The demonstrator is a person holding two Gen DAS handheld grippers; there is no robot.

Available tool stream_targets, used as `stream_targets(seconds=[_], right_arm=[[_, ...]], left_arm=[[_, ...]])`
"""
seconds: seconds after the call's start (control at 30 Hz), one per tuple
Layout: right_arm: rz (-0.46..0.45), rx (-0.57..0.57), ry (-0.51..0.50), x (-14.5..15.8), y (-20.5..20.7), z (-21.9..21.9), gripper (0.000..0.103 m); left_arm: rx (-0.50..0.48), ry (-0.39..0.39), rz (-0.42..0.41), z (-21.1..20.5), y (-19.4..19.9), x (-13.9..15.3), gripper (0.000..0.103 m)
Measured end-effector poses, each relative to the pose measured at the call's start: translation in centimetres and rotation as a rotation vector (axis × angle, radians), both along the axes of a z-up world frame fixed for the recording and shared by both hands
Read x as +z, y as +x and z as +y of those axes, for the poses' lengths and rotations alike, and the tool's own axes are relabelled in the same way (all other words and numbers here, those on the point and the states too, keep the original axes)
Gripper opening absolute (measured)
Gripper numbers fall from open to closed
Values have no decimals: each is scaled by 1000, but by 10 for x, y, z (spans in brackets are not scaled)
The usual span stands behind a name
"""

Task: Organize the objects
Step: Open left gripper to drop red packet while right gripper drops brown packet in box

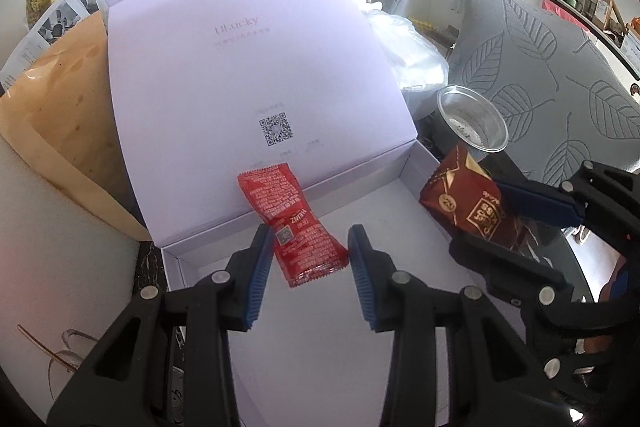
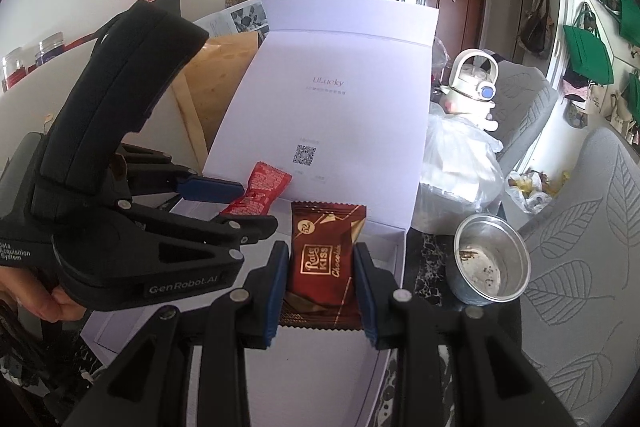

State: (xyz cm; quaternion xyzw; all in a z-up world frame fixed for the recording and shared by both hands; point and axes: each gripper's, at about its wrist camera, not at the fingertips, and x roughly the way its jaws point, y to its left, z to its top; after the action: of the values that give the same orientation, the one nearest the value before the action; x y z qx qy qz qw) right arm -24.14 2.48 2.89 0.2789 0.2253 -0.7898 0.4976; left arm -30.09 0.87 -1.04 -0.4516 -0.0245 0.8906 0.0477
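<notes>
The left gripper (image 1: 310, 259) gapes around the red packet (image 1: 292, 223) in the white box (image 1: 416, 219) — seemingly loose. The right gripper (image 2: 322, 283) clamps the chocolate bar (image 2: 324, 259) — label readable only from its own camera.

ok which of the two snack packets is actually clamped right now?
The brown chocolate packet: the right gripper's jaws press both its sides. The red ketchup packet sits between the left gripper's open jaws, over the white box, unclamped.

The left gripper (image 1: 310, 259) hangs with its jaws spread wide. To its right, the right gripper (image 2: 322, 281) has its jaws pressed closed on something held between them.
</notes>
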Motion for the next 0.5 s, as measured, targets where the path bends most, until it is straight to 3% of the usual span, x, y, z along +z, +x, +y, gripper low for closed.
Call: stream_targets(seconds=[0.5], right_arm=[[-65,-8,53,-34,-28,-14,32]], left_arm=[[-18,-13,-64,10,-16,-27,37]])
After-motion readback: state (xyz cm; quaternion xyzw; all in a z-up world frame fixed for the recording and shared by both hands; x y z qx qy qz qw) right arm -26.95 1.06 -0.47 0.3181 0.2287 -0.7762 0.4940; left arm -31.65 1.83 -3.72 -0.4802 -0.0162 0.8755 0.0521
